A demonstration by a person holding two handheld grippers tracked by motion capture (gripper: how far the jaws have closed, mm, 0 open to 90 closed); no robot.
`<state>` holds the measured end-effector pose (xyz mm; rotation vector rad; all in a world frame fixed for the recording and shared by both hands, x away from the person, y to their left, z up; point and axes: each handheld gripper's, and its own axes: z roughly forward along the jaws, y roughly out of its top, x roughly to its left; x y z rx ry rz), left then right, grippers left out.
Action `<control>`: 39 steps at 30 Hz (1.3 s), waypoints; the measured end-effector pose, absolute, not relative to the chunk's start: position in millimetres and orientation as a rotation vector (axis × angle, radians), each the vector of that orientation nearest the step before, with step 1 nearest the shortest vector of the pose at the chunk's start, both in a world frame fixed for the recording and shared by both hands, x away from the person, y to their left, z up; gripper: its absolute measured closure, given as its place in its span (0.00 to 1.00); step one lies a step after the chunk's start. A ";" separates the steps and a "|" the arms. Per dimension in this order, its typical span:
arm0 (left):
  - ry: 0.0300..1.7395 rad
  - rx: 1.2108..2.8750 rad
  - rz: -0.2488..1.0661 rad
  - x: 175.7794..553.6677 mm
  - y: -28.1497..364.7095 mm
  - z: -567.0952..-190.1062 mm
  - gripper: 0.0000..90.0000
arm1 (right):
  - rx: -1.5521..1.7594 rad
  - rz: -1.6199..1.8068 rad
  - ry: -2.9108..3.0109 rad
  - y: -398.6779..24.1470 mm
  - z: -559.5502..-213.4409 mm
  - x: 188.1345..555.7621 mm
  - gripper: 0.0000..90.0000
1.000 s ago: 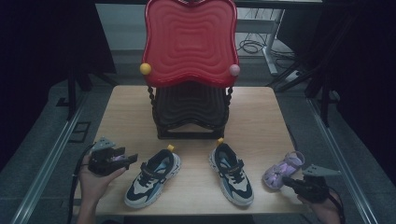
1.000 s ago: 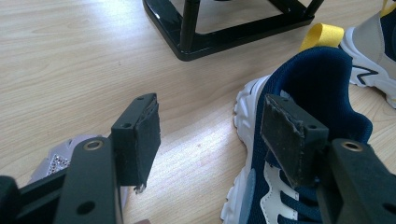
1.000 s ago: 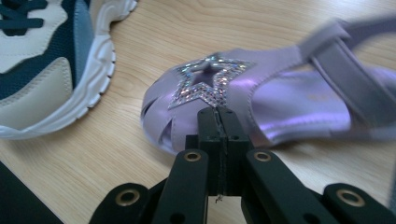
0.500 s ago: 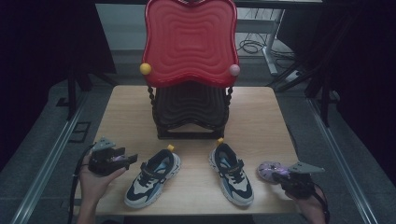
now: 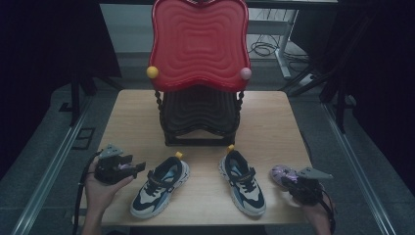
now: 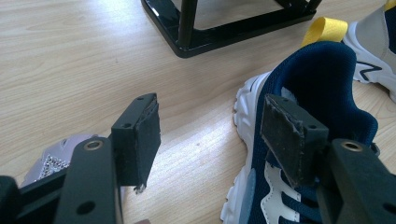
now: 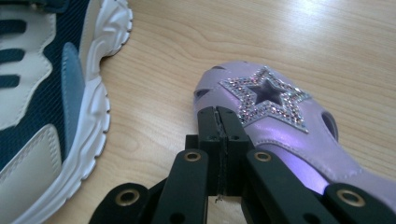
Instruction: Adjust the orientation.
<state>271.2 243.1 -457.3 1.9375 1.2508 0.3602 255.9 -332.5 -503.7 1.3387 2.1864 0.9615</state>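
Note:
Two blue, white and navy sneakers lie near the table's front edge, the left sneaker [image 5: 159, 188] and the right sneaker [image 5: 243, 188]. Right of them lies a purple shoe [image 5: 281, 172] with a glittering star [image 7: 264, 95]. My right gripper [image 5: 292, 182] [image 7: 219, 114] is shut on that shoe's side edge, beside the right sneaker [image 7: 46, 93]. My left gripper [image 5: 137, 167] [image 6: 210, 121] stands open with only bare wood between its jaws. Its right jaw is in front of the left sneaker's heel [image 6: 317, 84]. A second purple shoe [image 6: 56, 156] peeks out under its left jaw.
A red wavy seat back [image 5: 198, 44] on a black stacked frame [image 5: 198, 117] stands mid-table behind the shoes; its foot [image 6: 224, 32] is close ahead of the left gripper. The wooden table [image 5: 274, 117] drops to dark floor on all sides.
My right gripper has moved left toward the right sneaker, and the purple shoe came with it and now lies flatter. The left gripper and both sneakers stayed put.

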 end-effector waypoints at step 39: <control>1.248 1.943 0.364 271.0 242.9 -457.4 0.42 | 1.297 0.805 2.178 -303.3 -508.3 268.1 0.99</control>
